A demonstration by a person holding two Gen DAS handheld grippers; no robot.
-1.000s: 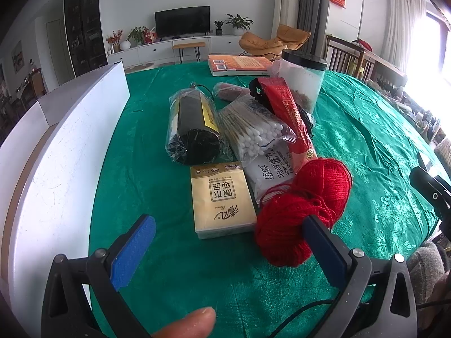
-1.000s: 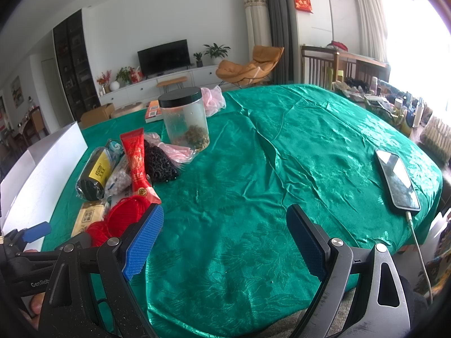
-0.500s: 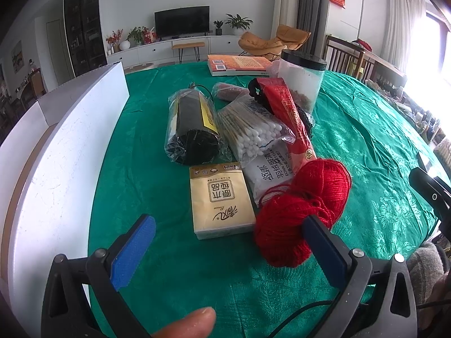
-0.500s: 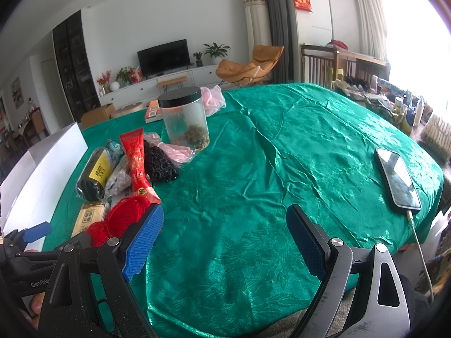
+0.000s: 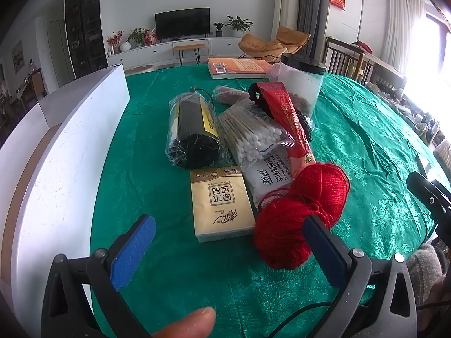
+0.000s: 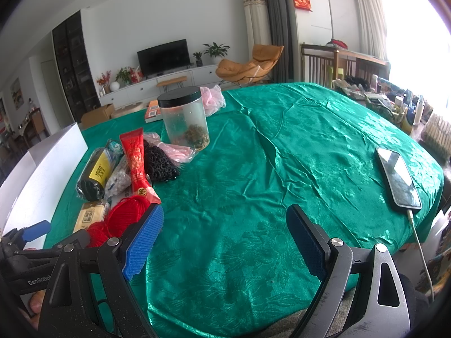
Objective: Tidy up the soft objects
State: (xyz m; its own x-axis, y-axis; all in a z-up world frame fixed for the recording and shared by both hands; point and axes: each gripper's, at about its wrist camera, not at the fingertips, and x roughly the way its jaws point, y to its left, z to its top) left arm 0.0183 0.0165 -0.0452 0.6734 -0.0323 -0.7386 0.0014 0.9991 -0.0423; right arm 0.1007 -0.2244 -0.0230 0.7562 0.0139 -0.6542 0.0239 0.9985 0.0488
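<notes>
A heap of small items lies on the green tablecloth point(image 5: 146, 146). Nearest is a red yarn ball point(image 5: 301, 214) beside a yellow tissue pack point(image 5: 220, 202). Behind them are a bag of cotton swabs point(image 5: 251, 138), a black roll in plastic point(image 5: 193, 132), a red tube point(image 5: 290, 124) and a white pouch point(image 5: 267, 177). My left gripper point(image 5: 225, 250) stands open just short of the tissue pack and yarn, holding nothing. My right gripper point(image 6: 222, 239) is open over bare cloth, right of the heap; the yarn ball point(image 6: 121, 219) shows at its left finger.
A white box point(image 5: 56, 155) stands along the left of the table. A clear jar with a black lid point(image 6: 184, 119), a black mesh bundle point(image 6: 159, 159) and a book point(image 5: 239, 67) lie further back. A phone point(image 6: 398, 178) on a cable rests near the right edge.
</notes>
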